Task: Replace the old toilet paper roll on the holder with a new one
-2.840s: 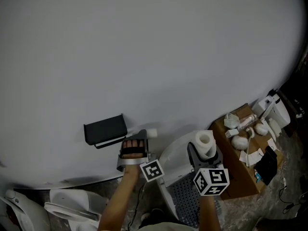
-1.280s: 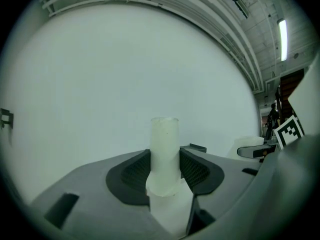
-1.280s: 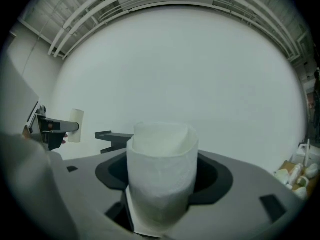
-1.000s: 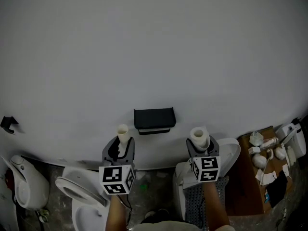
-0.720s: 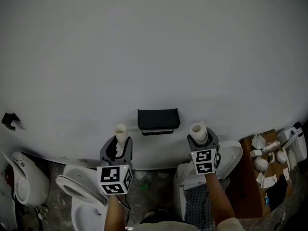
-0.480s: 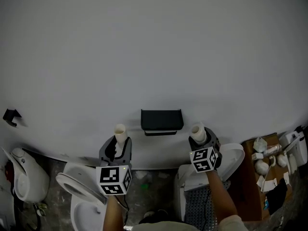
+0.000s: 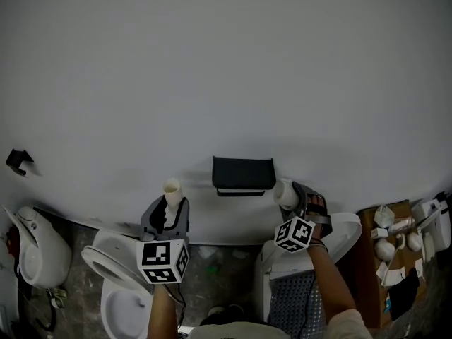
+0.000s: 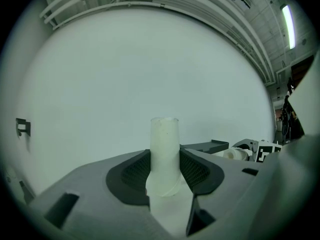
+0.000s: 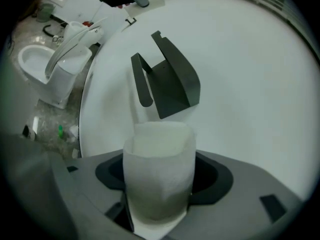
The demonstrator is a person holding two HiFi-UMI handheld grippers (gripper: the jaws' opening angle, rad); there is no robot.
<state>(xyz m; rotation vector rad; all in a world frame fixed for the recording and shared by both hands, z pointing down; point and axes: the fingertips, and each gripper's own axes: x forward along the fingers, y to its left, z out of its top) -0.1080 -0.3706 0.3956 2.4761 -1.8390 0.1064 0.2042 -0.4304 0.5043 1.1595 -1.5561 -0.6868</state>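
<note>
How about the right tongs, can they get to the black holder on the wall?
Probably yes. The right tongs, gripping the new roll, sit right beside the holder, with only bare wall between them and nothing on its bar.

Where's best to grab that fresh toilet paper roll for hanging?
Squeeze the roll by its round sides near its rear end, as the right gripper does, approaching from behind; the far end facing the holder likely stays clear for the bar.

White wall point(image 7: 226, 69), plain. Small black bracket point(image 7: 18, 160) fixed on it, far left. Toilet point(image 7: 113, 270) with raised seat, lower left; another white toilet point(image 7: 32, 249) beside it. Brown counter point(image 7: 369, 281), right, bore small white items.
</note>
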